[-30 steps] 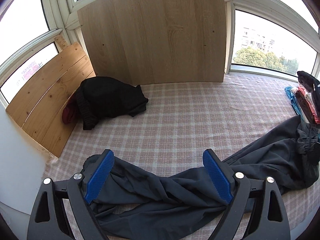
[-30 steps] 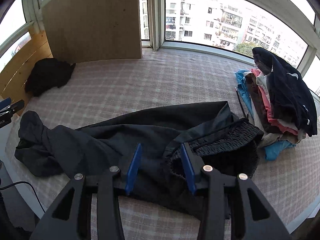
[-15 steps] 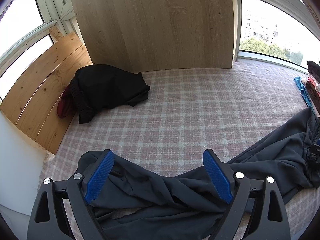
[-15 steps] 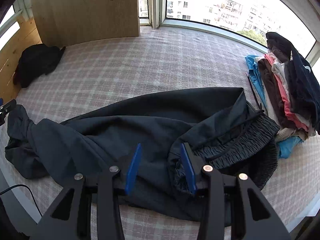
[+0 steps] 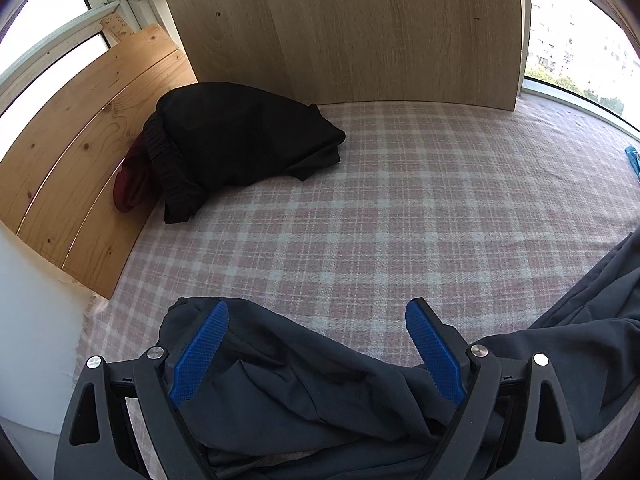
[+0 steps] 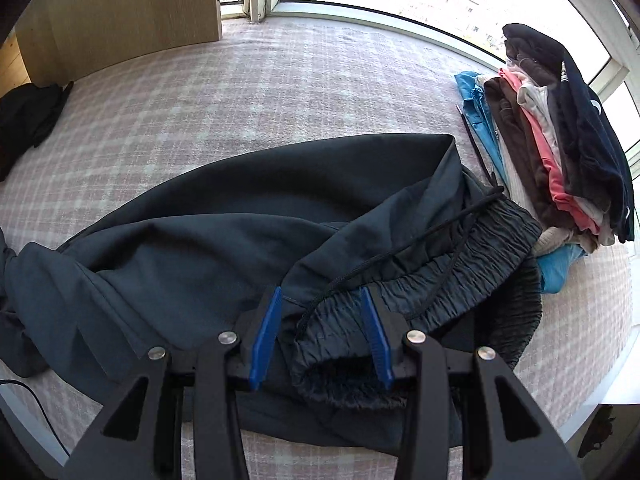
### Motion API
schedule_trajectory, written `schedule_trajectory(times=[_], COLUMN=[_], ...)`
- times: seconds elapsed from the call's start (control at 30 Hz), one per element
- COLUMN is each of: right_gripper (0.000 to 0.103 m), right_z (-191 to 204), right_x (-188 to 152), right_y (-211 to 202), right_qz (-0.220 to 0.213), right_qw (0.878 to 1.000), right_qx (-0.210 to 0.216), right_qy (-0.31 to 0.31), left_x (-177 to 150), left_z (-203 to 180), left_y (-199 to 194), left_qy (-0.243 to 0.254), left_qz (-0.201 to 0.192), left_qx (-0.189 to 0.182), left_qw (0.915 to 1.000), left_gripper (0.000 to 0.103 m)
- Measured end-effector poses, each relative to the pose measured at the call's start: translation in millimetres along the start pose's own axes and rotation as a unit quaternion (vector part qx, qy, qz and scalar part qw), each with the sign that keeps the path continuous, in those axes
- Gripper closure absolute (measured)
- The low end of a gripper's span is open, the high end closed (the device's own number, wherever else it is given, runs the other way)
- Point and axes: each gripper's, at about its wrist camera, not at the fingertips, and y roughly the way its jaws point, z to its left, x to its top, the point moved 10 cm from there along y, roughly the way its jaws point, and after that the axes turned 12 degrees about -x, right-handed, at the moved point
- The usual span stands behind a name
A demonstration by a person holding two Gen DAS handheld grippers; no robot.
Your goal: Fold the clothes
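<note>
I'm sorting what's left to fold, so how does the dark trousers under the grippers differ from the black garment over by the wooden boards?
The dark trousers lie spread long across the checked cover, near the camera; the black garment sits bunched in a compact heap at the far corner. The trousers look dark blue-grey, the garment black. A red piece lies by the garment. Both show a gathered elastic band.

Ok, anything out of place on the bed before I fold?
The dark trousers lie twisted: the leg end is bunched, the waistband is partly turned over, and the drawstring trails loose.
</note>
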Motion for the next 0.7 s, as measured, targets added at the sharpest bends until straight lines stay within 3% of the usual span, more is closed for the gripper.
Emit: schedule_trajectory(times=[0.23, 0.43, 0.53, 0.6, 0.7], right_gripper=[0.062, 0.062, 0.062, 0.062, 0.062], right_z=[-0.3, 0.1, 0.7, 0.9, 0.9], right_x=[-0.6, -0.7, -1.1, -1.2, -1.1], right_y=[5.5, 8.1, 8.9, 9.1, 9.4], right_qz=[0.01, 0.014, 0.015, 0.015, 0.015], right_qw=[1.0, 1.0, 1.0, 1.0, 1.0], right_qx=[-0.011, -0.011, -0.011, -0.012, -0.013], right_qy=[0.001, 0.001, 0.001, -0.002, -0.006], left_x=[-2.2, -9.3, -13.9, -16.9, -20.8], left_z=[4.5, 6.2, 7.6, 8.6, 9.6], left_y=[16.6, 27.2, 31.3, 34.0, 34.5], left_qy=[-0.002, -0.011, -0.02, -0.026, -0.035], left_qz=[0.01, 0.023, 0.031, 0.037, 0.039], left_qx=[-0.004, -0.014, -0.023, -0.029, -0.039], left_qw=[0.9999, 0.9996, 0.999, 0.9986, 0.9979], left_gripper=[0.013, 0.027, 0.047, 0.069, 0.087])
